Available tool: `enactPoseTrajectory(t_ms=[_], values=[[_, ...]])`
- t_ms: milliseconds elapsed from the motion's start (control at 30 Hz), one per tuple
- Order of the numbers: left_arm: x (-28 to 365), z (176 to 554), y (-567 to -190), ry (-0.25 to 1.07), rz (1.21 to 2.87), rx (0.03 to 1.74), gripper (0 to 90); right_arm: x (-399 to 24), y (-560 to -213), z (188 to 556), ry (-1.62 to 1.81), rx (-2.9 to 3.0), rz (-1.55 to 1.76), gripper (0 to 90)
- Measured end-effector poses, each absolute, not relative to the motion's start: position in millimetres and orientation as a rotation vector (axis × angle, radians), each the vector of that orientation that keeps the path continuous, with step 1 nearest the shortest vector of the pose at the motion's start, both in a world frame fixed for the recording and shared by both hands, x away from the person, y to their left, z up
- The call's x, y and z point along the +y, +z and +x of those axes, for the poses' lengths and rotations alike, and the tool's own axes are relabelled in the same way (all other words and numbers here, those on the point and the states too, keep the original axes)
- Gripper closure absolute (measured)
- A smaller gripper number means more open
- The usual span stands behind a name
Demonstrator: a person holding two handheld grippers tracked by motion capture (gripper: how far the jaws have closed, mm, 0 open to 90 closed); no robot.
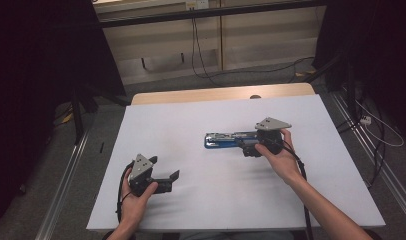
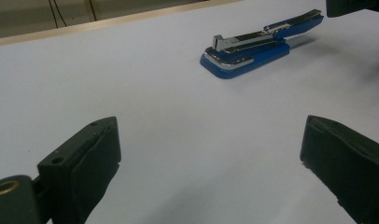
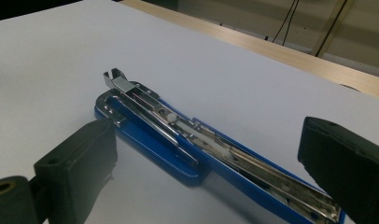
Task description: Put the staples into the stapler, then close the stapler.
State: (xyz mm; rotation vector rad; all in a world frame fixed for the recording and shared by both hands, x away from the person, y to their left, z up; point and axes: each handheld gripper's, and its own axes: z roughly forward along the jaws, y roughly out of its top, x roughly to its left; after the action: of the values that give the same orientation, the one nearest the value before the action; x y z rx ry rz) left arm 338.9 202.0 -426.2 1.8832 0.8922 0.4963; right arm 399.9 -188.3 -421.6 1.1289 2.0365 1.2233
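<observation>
Both grippers stand with jaws spread wide. Right gripper [image 1: 247, 148] straddles the opened blue stapler [image 3: 187, 144] on the white table [image 1: 191, 120]; left gripper [image 1: 172, 181] hovers well apart.

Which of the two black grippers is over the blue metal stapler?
The right gripper: its open jaws straddle the blue metal stapler. The left gripper stays apart, over bare white table.

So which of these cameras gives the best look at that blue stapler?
The right gripper view: the blue stapler lies close between that gripper's open jaws, its metal staple channel plainly visible. The left gripper view shows it whole but farther off, on the white table. In the high view it is small, partly hidden by the right gripper.
</observation>
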Motion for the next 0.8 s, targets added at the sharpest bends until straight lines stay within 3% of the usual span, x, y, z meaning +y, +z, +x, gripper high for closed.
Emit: enactPoseTrajectory(t_ms=[800], values=[[202.4,338.1,-425.9,0.479,1.894,0.864,4.3,-208.9,-434.0,376.0,1.247,2.007,1.176,4.2]])
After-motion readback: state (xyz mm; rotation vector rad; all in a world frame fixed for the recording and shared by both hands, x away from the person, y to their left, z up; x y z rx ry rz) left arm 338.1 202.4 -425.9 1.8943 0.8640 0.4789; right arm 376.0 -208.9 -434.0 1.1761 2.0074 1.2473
